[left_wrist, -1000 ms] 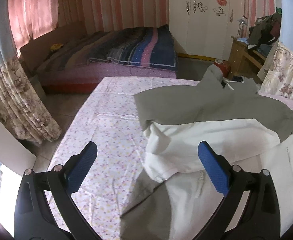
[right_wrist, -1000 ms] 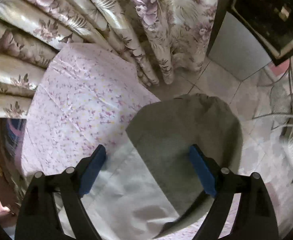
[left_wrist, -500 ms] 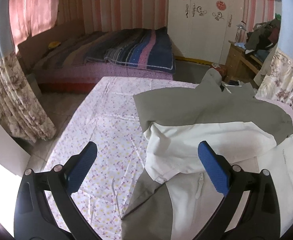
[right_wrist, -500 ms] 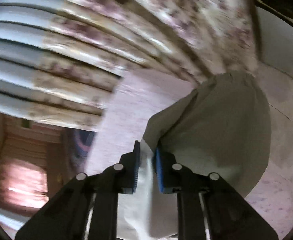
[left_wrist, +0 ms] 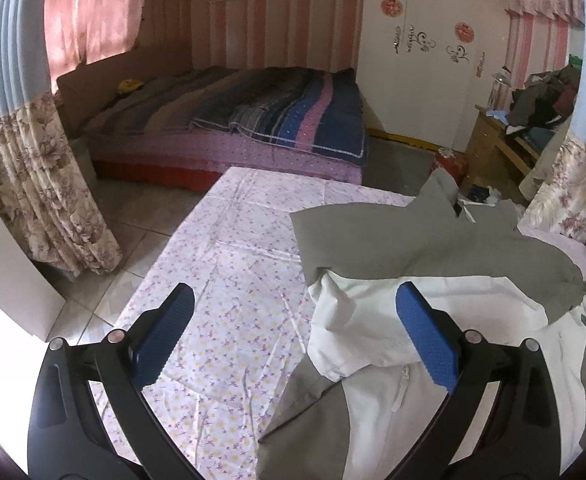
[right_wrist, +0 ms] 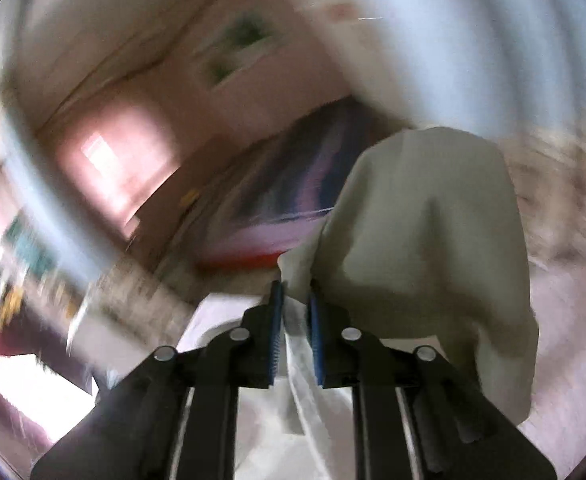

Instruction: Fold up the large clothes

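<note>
A large grey-and-white jacket (left_wrist: 433, 248) lies spread on the right half of the table, over its flowered pink cloth (left_wrist: 229, 280). My left gripper (left_wrist: 295, 296) hovers open above the jacket's near left edge, with nothing between its blue pads (left_wrist: 425, 340). In the blurred right wrist view my right gripper (right_wrist: 295, 292) is shut on a fold of the jacket's edge. The grey cloth (right_wrist: 433, 220) hangs lifted in front of that gripper and to its right. White lining runs down between the two fingers.
Beyond the table are a bed with a striped blanket (left_wrist: 273, 128), a white wardrobe (left_wrist: 425, 60) and a wooden desk piled with clothes (left_wrist: 541, 108). Floral curtains (left_wrist: 41, 200) hang at left, a white board (left_wrist: 9, 264) leans below them, and tiled floor separates table and bed.
My right gripper went from open over the jacket's corner to shut on it, then swung up and rolled, lifting the cloth. The left gripper drifted slightly and stayed open.
</note>
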Available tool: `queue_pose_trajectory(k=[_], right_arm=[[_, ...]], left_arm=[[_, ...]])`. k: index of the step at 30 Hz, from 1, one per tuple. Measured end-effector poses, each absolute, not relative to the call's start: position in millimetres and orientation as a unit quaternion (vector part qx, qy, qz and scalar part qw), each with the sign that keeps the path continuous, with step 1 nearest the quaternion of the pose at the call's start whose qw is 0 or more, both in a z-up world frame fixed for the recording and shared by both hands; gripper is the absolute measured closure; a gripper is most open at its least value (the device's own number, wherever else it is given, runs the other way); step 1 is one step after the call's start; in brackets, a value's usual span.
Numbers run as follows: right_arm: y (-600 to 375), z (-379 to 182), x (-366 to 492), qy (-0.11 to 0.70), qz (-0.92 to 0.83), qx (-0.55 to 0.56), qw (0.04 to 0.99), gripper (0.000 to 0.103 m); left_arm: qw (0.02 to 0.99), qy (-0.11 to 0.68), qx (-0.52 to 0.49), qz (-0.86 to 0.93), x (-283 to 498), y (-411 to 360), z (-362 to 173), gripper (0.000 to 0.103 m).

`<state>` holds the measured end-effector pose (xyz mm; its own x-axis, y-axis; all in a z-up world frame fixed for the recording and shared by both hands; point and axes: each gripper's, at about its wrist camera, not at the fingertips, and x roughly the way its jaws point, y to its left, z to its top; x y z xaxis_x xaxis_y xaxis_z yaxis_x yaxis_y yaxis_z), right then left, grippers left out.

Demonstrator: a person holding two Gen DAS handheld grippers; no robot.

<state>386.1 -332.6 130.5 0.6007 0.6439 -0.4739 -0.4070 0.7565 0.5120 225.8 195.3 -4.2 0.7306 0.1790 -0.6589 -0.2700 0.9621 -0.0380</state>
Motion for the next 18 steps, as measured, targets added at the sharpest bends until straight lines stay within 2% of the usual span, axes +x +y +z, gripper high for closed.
queue_pose_trajectory(k=[2, 4, 5, 6, 8, 11, 14, 17, 18], right_arm=[[-275.4, 135.0, 381.2, 0.345, 0.371, 0.141, 0.851, 0.09], [-229.8, 116.3, 383.5, 0.397, 0.406, 0.109, 0.816, 0.082], [-207.3, 96.9, 385.1, 0.428, 0.406, 0.087, 0.803, 0.059], [-194.2, 81.0, 386.3, 0.449, 0.397, 0.068, 0.798, 0.027], [-177.9, 46.4, 386.4, 0.486, 0.373, 0.035, 0.789, 0.024], [-190.4, 19.5, 389.9, 0.506, 0.359, 0.06, 0.782, 0.024], [-224.2, 19.7, 390.0, 0.501, 0.336, 0.1, 0.791, 0.023], [-270.2, 28.2, 388.0, 0.478, 0.284, 0.108, 0.824, 0.012], [-284.0, 28.8, 386.2, 0.469, 0.262, 0.104, 0.837, 0.012]], left_arm=[[0.929, 0.342, -0.066, 0.129, 223.2, 197.5, -1.9, 0.003], [0.928, 0.339, -0.066, 0.14, 220.6, 199.9, -0.8, 0.003], [0.927, 0.34, -0.067, 0.142, 219.6, 201.8, -1.1, 0.003], [0.926, 0.343, -0.069, 0.145, 218.6, 204.8, -2.3, 0.003], [0.922, 0.351, -0.07, 0.148, 218.6, 209.2, -5.9, 0.003], [0.915, 0.37, -0.06, 0.153, 222.7, 210.9, -13.4, 0.003], [0.911, 0.38, -0.055, 0.149, 230.9, 207.7, -19.6, 0.003], [0.911, 0.386, -0.062, 0.13, 239.9, 198.5, -23.2, 0.003], [0.912, 0.388, -0.063, 0.116, 246.0, 190.7, -25.3, 0.003]])
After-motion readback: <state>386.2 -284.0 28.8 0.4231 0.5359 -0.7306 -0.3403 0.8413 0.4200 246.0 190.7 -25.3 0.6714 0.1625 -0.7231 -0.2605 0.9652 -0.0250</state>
